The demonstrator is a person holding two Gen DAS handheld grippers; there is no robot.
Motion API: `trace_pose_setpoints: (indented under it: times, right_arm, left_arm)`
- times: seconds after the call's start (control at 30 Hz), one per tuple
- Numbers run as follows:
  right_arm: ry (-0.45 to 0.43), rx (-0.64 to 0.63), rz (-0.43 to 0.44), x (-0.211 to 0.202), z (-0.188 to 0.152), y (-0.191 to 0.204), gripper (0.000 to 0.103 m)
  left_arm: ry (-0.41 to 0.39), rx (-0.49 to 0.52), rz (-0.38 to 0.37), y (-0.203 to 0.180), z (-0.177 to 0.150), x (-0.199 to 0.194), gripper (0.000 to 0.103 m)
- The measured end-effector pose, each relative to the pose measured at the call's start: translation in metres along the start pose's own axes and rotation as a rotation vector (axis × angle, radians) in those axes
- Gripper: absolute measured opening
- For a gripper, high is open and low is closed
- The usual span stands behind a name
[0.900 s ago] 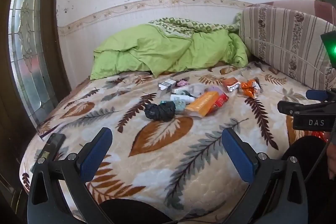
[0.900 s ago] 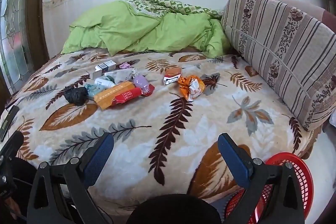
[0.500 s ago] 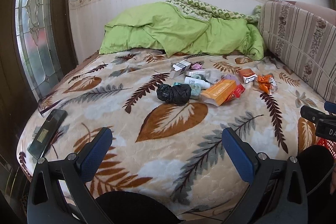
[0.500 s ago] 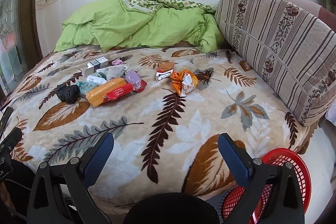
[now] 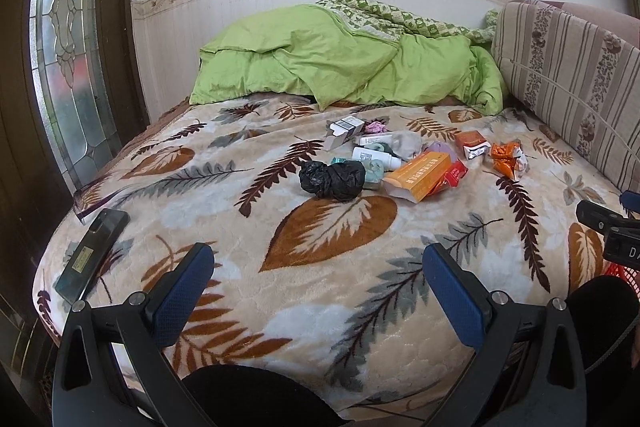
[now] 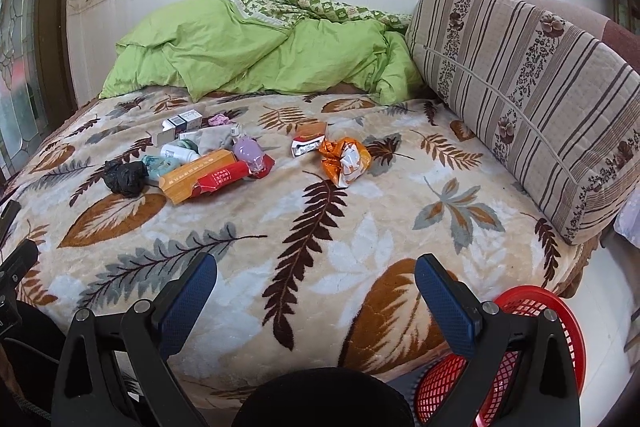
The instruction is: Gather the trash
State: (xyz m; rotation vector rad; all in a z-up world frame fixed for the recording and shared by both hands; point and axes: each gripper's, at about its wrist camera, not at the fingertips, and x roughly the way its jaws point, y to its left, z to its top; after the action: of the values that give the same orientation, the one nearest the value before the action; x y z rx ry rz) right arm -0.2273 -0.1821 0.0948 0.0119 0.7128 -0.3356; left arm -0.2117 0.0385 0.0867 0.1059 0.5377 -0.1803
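A pile of trash lies mid-bed: a crumpled black bag (image 5: 332, 179) (image 6: 125, 177), an orange box (image 5: 418, 175) (image 6: 198, 175), a red packet (image 6: 226, 174), a white bottle (image 5: 376, 157), a crumpled orange wrapper (image 5: 507, 154) (image 6: 346, 158) and small cartons (image 5: 346, 127). My left gripper (image 5: 318, 285) is open and empty above the bed's near edge, well short of the pile. My right gripper (image 6: 316, 287) is open and empty, also near the front edge. A red mesh basket (image 6: 536, 343) stands on the floor at the bed's right front corner.
A leaf-patterned blanket (image 5: 328, 239) covers the bed. A green duvet (image 5: 344, 63) is heaped at the back. A striped cushion (image 6: 528, 87) lines the right side. A dark phone (image 5: 94, 255) lies at the bed's left front edge. A glass-panelled door (image 5: 68, 39) stands left.
Both grippers have shifted slightly, the left view swinging left so the phone shows fully. Both stay open. The trash has not moved.
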Motion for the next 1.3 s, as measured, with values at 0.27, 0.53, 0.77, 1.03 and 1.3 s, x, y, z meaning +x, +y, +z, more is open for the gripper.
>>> trace_pose_setpoints:
  times: [0.27,0.53,0.77,1.03,1.3]
  right_arm:
    - [-0.023,-0.002,-0.015,-0.002,-0.001,-0.001,0.100]
    - [-0.013,0.007,-0.009,-0.002,-0.001,-0.002,0.100]
    - [-0.002,0.014,0.005,-0.001,-0.001,-0.003,0.100]
    - [0.068,0.074,0.071,0.010,0.001,-0.013,0.096]
    - [0.082,0.111,0.112,0.017,0.001,-0.018,0.094]
  left_arm:
    - [0.000,0.000,0.000,0.001,0.000,0.000,0.103]
    - [0.001,0.005,0.000,0.000,-0.001,0.000,0.103]
    - [0.004,0.001,0.002,0.000,-0.001,0.001,0.103]
    - [0.143,-0.070,-0.059,0.011,0.013,0.043,0.103]
    - [0.275,-0.248,-0.111,0.025,0.054,0.139,0.103]
